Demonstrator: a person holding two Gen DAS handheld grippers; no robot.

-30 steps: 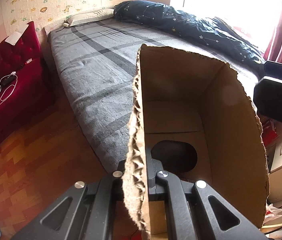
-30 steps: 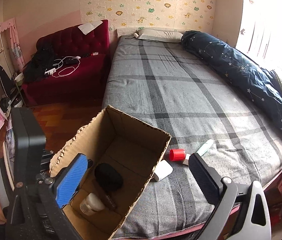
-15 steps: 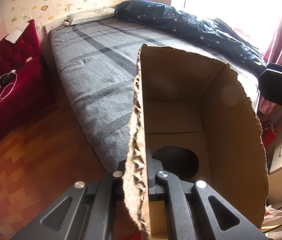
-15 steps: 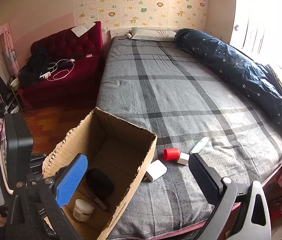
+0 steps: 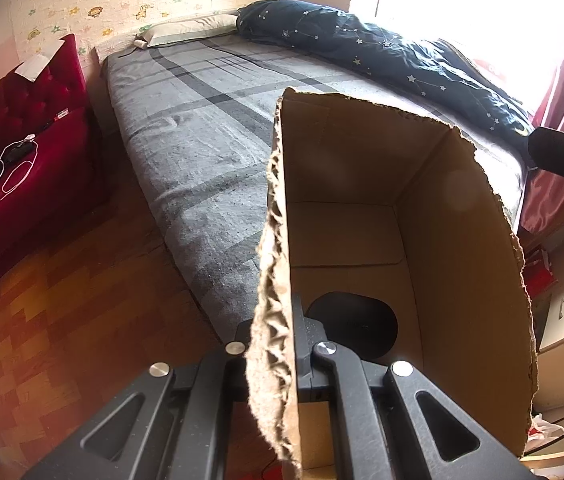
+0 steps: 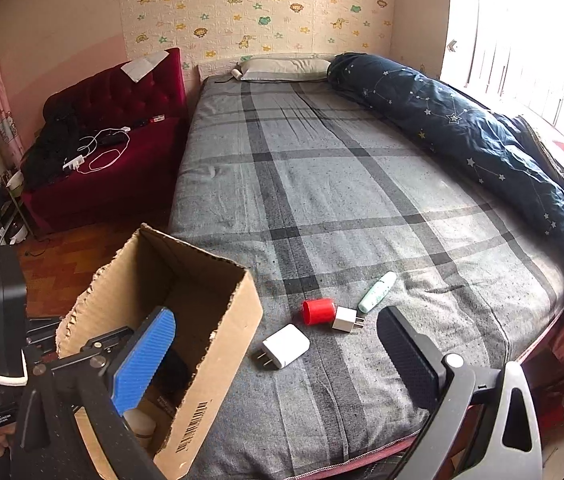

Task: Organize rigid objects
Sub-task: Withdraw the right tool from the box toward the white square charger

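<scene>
Right wrist view: right gripper (image 6: 277, 360) fingers spread, empty; ahead of them red cap (image 6: 318, 311), two white chargers (image 6: 285, 345) and green tube (image 6: 377, 292) remain on bed (image 6: 322, 184). Left gripper (image 5: 277, 344) clamps cardboard box (image 6: 185, 320) wall; box holds a black item and a jar.

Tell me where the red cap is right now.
In the right wrist view the red cap lies on its side on the grey plaid bed, touching the small white plug, right of the cardboard box.

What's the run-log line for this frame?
left claw: shut on cardboard box wall | right claw: open, empty | bed: four items loose
</scene>
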